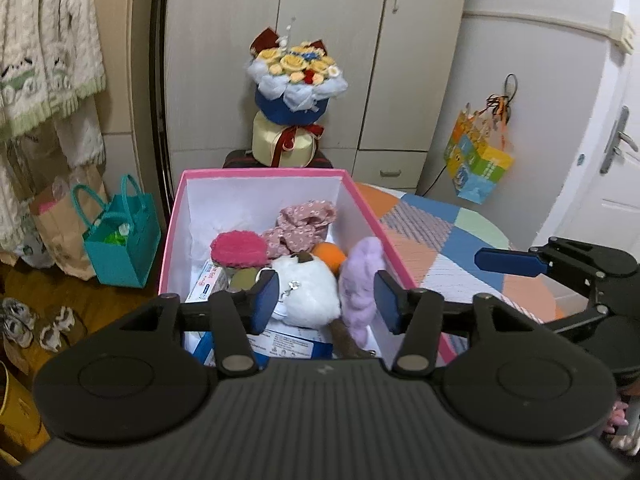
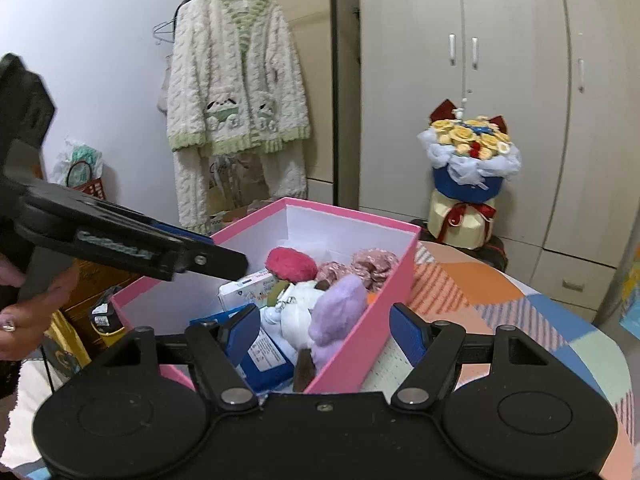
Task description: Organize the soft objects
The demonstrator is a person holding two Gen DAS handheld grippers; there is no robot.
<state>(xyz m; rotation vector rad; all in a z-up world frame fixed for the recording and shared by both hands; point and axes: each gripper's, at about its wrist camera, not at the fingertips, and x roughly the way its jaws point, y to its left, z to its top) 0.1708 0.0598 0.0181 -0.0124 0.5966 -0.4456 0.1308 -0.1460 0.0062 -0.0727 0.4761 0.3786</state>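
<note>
L gripper [image 1: 326,298] open over pink box [image 1: 362,196] — white plush [image 1: 308,290] & purple plush [image 1: 360,276] inside.

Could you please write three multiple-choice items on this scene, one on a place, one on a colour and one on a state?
1. Where does the white plush toy lie?
A. Inside the pink box
B. On the patchwork cover
C. In the teal bag

2. What colour is the fuzzy item beside the white plush toy?
A. Green
B. Lilac
C. Black

3. How is the left hand-held gripper?
A. Shut on the plush
B. Open, holding nothing
C. Shut on a box lid

Answers: 1 A, it sits between the box's walls; 2 B, its pile is pale purple; 3 B, its blue pads stand apart over the box.
</note>
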